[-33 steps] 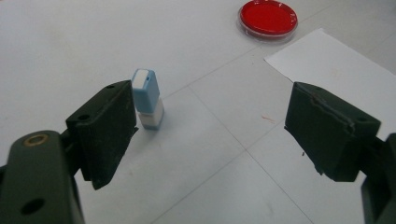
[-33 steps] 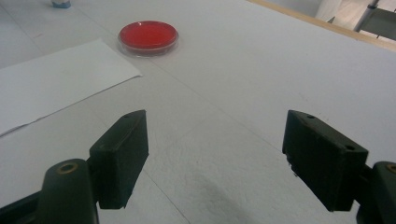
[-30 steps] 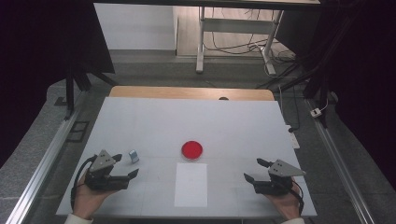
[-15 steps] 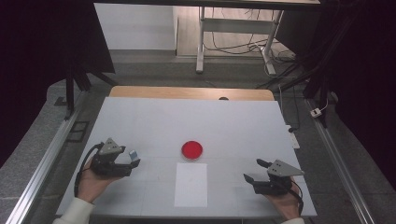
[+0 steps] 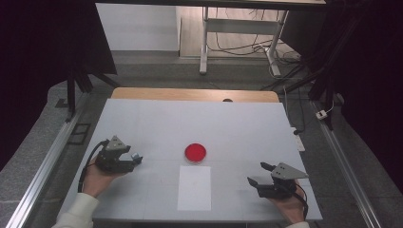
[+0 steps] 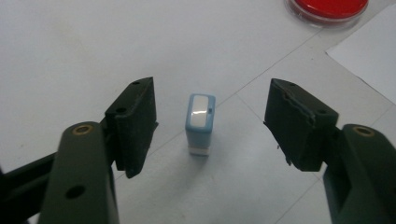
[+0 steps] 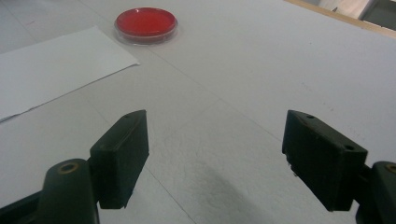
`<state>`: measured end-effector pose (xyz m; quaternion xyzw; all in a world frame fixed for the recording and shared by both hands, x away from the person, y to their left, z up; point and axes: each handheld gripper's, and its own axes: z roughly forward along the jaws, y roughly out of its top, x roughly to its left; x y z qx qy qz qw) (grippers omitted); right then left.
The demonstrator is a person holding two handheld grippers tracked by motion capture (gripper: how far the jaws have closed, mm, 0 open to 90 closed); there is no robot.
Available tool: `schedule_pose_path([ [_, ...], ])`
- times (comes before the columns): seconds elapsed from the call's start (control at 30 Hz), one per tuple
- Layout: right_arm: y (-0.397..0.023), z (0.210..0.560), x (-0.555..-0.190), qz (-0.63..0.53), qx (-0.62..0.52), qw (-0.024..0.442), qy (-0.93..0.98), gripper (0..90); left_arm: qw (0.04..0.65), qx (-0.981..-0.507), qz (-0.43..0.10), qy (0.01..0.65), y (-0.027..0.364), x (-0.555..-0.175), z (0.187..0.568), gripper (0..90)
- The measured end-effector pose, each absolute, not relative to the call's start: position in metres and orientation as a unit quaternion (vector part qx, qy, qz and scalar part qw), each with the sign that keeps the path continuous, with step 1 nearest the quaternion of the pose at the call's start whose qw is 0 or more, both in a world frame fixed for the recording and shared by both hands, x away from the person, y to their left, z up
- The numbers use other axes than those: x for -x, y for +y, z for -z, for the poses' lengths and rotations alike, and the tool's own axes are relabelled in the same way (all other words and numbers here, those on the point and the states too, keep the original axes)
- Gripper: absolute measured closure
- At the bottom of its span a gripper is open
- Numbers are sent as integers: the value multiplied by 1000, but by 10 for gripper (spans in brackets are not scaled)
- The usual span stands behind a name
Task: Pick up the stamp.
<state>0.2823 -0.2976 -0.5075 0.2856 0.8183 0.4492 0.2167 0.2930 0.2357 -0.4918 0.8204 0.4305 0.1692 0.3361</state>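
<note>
Blue-and-white, the small stamp (image 6: 201,123) stands upright on the table (image 5: 237,123), squarely between the left gripper (image 6: 210,123) fingers (image 6: 135,121), touching neither. Its jaws have just been closing around it, gaps remaining on both sides. The right gripper (image 7: 224,158) rests well apart, jaws wide and empty, nearer the paper (image 5: 195,187).

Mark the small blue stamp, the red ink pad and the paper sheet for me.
Blue stamp (image 6: 201,122), left gripper view: its front face.
Red ink pad (image 5: 195,152), high view: red centre.
Paper sheet (image 5: 195,188), high view: bare middle.
</note>
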Motion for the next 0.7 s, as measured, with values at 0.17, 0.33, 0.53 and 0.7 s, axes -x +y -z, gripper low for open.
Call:
schedule_pose_path([
  [0.17,-297,508,-282,-453,-285,216,816,226,329,-824,-165,431,235,-296,497,421],
  [0.33,-297,508,-283,-446,-286,215,820,228,322,-829,-162,428,233,-299,502,487],
  [0.53,-297,509,-283,-447,-285,216,820,229,314,-832,-168,425,232,-299,504,572],
  [0.7,-298,509,-282,-443,-286,217,822,228,310,-834,-173,422,232,-299,505,660],
])
